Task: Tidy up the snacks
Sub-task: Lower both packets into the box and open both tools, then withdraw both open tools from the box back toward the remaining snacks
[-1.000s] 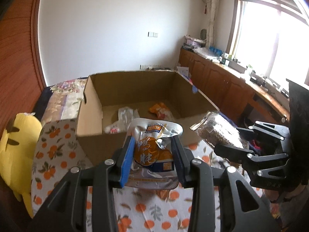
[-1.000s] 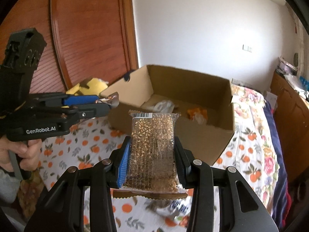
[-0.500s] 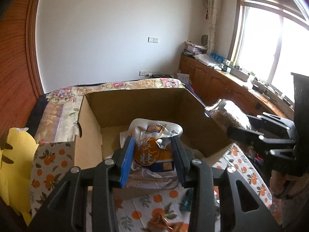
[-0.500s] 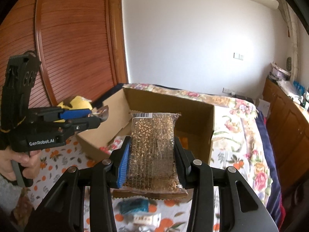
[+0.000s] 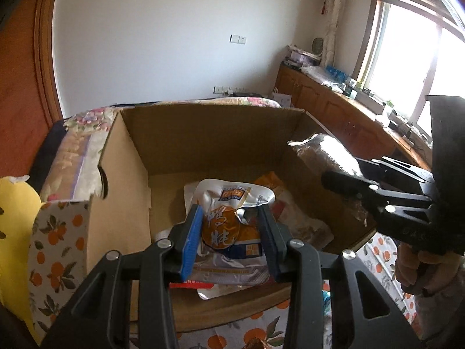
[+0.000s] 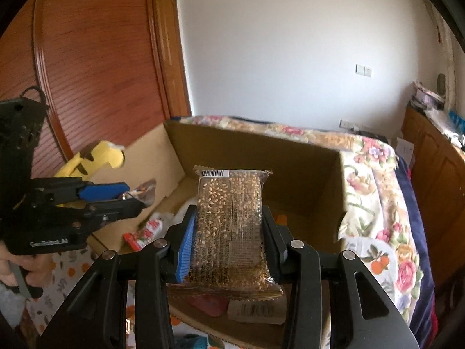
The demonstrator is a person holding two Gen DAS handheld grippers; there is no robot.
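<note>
An open cardboard box (image 5: 203, 139) stands on the bed, with several snack packets on its floor. My left gripper (image 5: 231, 224) is shut on a silver and orange pouch (image 5: 229, 226), held over the box's near part. My right gripper (image 6: 229, 226) is shut on a clear sesame bar packet (image 6: 229, 221), held over the box (image 6: 290, 163) interior. The right gripper shows in the left wrist view (image 5: 377, 186) at the box's right wall with its packet (image 5: 319, 151). The left gripper shows at the left of the right wrist view (image 6: 116, 197).
A yellow plush toy (image 5: 14, 232) lies left of the box, also in the right wrist view (image 6: 87, 160). The bed has an orange-print cloth (image 5: 58, 250) and a floral quilt (image 6: 377, 203). Wooden cabinets (image 5: 334, 107) line the right wall under a window.
Both grippers have moved forward from in front of the box to over its inside, each still holding its packet. The box now fills the lower middle of both views.
</note>
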